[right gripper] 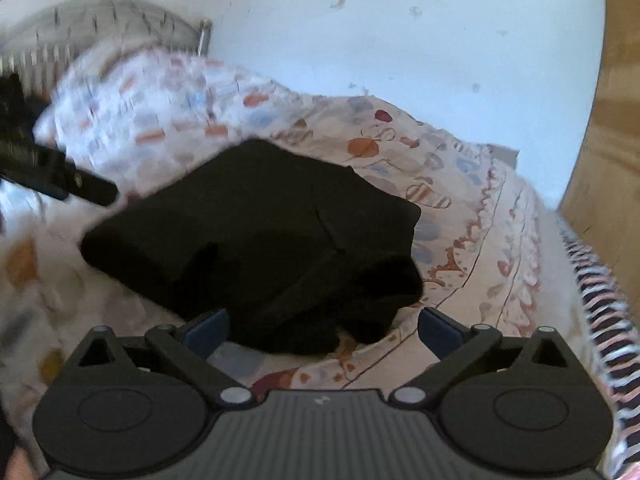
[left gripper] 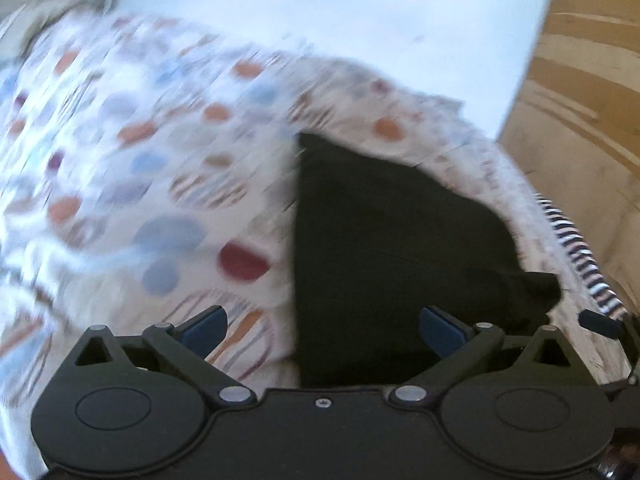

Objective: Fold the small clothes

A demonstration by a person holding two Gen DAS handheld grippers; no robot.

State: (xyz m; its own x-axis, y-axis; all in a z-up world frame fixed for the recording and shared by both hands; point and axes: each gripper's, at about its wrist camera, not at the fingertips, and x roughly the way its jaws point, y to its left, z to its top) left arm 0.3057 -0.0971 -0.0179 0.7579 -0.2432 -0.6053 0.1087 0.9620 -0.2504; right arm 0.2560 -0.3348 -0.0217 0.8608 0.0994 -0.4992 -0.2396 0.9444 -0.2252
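Note:
A small black garment [right gripper: 256, 240] lies rumpled on a bed covered with a white sheet printed with coloured spots [right gripper: 460, 216]. In the left wrist view the garment [left gripper: 384, 240] fills the middle right and runs under my left gripper [left gripper: 323, 326], which is open and empty above its near edge. My right gripper [right gripper: 323, 330] is open and empty, just short of the garment's near folded edge. The left gripper's body [right gripper: 52, 176] shows at the far left of the right wrist view, beside the garment's far corner.
A pale wall [right gripper: 400, 40] rises behind the bed. A metal headboard [right gripper: 100, 16] stands at the back left. A wooden cabinet side [left gripper: 580, 100] borders the bed on the right. A striped cloth [right gripper: 600, 300] hangs along the bed's right edge.

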